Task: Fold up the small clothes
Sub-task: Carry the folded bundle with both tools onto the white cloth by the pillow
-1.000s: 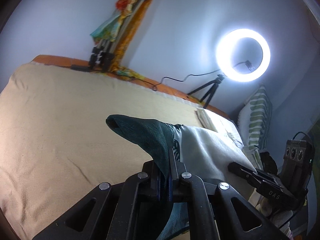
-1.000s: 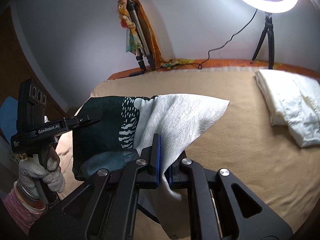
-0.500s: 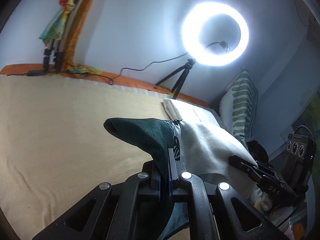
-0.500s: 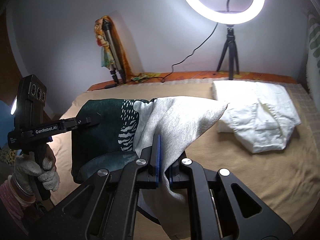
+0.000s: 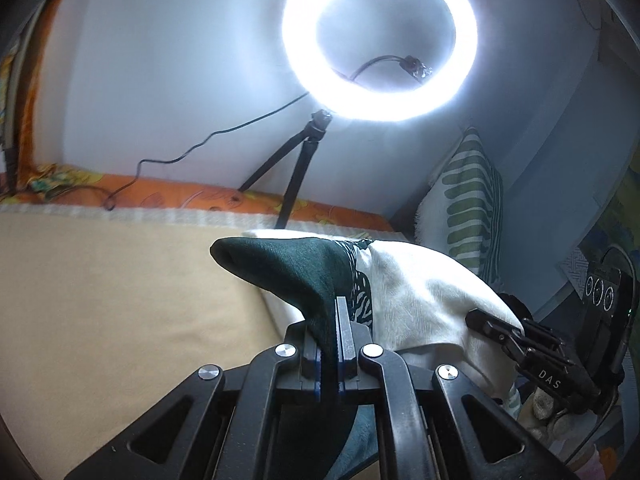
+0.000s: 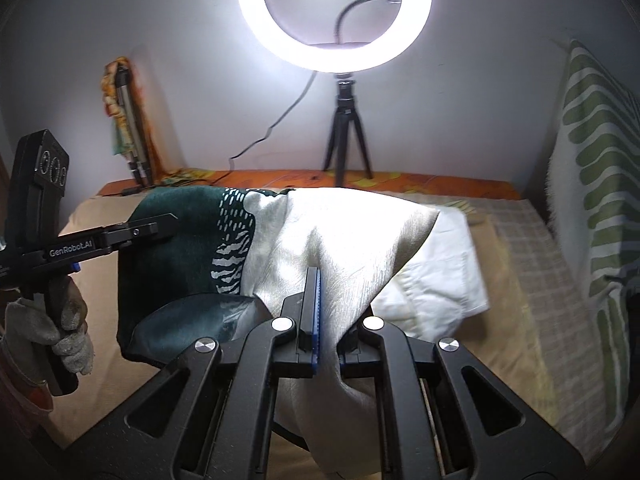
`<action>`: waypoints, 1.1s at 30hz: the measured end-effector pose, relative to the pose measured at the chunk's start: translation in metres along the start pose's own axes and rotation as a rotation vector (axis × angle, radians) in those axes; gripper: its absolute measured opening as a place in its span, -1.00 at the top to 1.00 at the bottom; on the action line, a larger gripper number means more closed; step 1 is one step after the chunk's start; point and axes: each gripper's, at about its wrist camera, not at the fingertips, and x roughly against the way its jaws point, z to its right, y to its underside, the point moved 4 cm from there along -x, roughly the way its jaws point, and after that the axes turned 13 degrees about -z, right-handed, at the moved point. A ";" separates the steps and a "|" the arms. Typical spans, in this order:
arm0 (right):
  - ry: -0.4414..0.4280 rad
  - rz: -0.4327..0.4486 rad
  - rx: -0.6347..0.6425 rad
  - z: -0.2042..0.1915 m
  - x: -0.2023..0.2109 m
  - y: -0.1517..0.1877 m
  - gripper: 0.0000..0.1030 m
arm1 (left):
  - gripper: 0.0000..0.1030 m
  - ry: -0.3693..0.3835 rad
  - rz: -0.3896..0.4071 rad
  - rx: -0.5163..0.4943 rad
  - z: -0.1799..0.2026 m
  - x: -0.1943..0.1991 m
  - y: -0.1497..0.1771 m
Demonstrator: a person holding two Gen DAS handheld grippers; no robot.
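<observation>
A small garment, dark green at one end (image 5: 288,268) and cream at the other (image 6: 352,240), hangs stretched in the air between both grippers above the beige bed. My left gripper (image 5: 336,320) is shut on the green end; it also shows in the right wrist view (image 6: 160,224). My right gripper (image 6: 324,292) is shut on the cream end; it also shows in the left wrist view (image 5: 480,320). The garment's lower part sags behind the fingers.
A folded white garment (image 6: 440,280) lies on the beige blanket (image 5: 100,300) behind the held cloth. A lit ring light (image 6: 336,16) on a tripod (image 6: 348,132) stands at the bed's far edge. A green-striped pillow (image 6: 600,200) leans at the right. A folded tripod (image 6: 128,120) leans on the wall.
Both grippers have swung to the right with the garment still held between them. The ring light and the striped pillow now fill more of both views. The folded white garment now sits directly behind the cloth.
</observation>
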 end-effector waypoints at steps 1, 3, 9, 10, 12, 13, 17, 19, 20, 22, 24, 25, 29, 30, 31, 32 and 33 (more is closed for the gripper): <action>0.018 0.003 0.001 0.010 -0.002 -0.006 0.86 | 0.98 -0.009 0.006 -0.014 0.006 -0.010 -0.007; 0.050 0.007 0.001 0.028 -0.005 -0.017 0.86 | 0.98 -0.018 0.013 -0.029 0.014 -0.024 -0.018; 0.102 0.031 -0.026 0.078 -0.024 -0.047 0.86 | 0.98 -0.034 0.023 -0.046 0.031 -0.065 -0.053; 0.104 0.031 -0.033 0.084 -0.028 -0.050 0.86 | 0.97 -0.049 0.026 -0.056 0.032 -0.071 -0.058; 0.101 0.029 -0.043 0.093 -0.039 -0.054 0.86 | 0.97 -0.070 0.023 -0.069 0.035 -0.080 -0.063; 0.103 0.026 -0.046 0.097 -0.046 -0.055 0.86 | 0.97 -0.080 0.020 -0.073 0.035 -0.085 -0.066; 0.113 0.001 -0.056 0.107 -0.071 -0.057 0.86 | 0.98 -0.103 -0.004 -0.063 0.028 -0.105 -0.069; 0.111 -0.009 -0.058 0.109 -0.081 -0.057 0.86 | 0.97 -0.116 -0.014 -0.056 0.023 -0.113 -0.069; 0.110 -0.013 -0.056 0.110 -0.085 -0.057 0.86 | 0.98 -0.124 -0.016 -0.056 0.023 -0.116 -0.069; 0.116 -0.026 -0.046 0.110 -0.093 -0.057 0.86 | 0.97 -0.150 -0.018 -0.060 0.020 -0.121 -0.068; 0.126 -0.037 -0.038 0.111 -0.099 -0.057 0.86 | 0.97 -0.175 -0.020 -0.065 0.017 -0.124 -0.067; 0.133 -0.046 -0.036 0.112 -0.103 -0.056 0.86 | 0.94 -0.183 -0.023 -0.068 0.017 -0.125 -0.067; 0.171 -0.087 -0.055 0.122 -0.112 -0.054 0.86 | 0.53 -0.224 -0.034 -0.090 0.013 -0.126 -0.064; 0.203 -0.095 -0.062 0.126 -0.113 -0.054 0.83 | 0.25 -0.237 -0.030 -0.091 0.013 -0.125 -0.064; 0.209 -0.107 -0.075 0.130 -0.114 -0.053 0.77 | 0.10 -0.239 -0.026 -0.094 0.014 -0.124 -0.063; 0.208 -0.113 -0.089 0.134 -0.113 -0.052 0.51 | 0.07 -0.237 -0.028 -0.097 0.013 -0.121 -0.063; 0.214 -0.108 -0.108 0.137 -0.110 -0.051 0.15 | 0.03 -0.236 -0.034 -0.103 0.014 -0.120 -0.062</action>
